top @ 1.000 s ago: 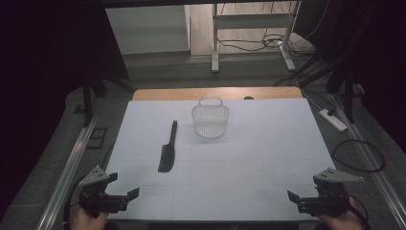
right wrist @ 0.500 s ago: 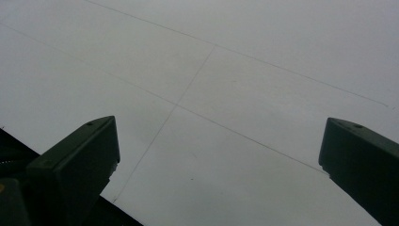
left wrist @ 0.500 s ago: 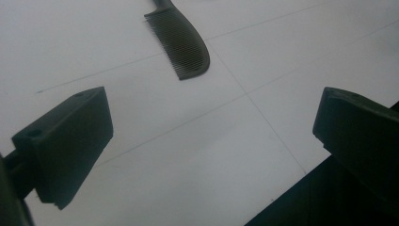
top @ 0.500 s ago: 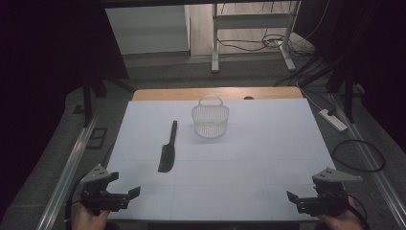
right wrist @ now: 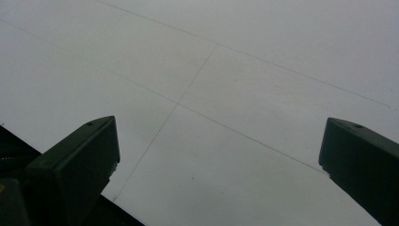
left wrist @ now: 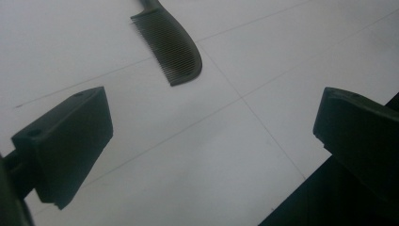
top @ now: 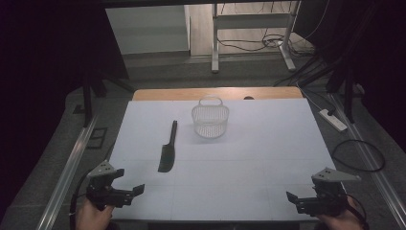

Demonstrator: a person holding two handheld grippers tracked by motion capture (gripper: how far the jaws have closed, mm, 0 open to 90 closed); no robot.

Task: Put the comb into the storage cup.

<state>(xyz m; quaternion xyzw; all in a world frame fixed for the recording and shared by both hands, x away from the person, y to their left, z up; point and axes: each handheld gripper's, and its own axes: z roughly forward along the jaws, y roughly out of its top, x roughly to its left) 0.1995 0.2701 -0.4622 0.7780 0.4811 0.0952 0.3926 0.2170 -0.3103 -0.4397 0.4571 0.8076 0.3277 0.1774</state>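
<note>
Comb (top: pixel 167 147), black, is lying flat on the white table (top: pixel 268 158), left of centre, its handle pointing away toward the far edge; a white wire basket (top: pixel 210 118) is standing upright just beyond and to its right, apart from it; the left gripper (top: pixel 129 192) is hovering at the near left corner, near the comb's toothed end, jaws spread and holding nothing; the right gripper (top: pixel 293 199) is hanging over the near right corner, jaws likewise spread.

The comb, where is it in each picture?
High view: the black comb lies left of the middle of the white table, nearer the left gripper.
Left gripper view: its toothed end sits at the top, ahead of the open jaws.
Right gripper view: not in it.
Shared landmark: thin grid lines on the table.
</note>
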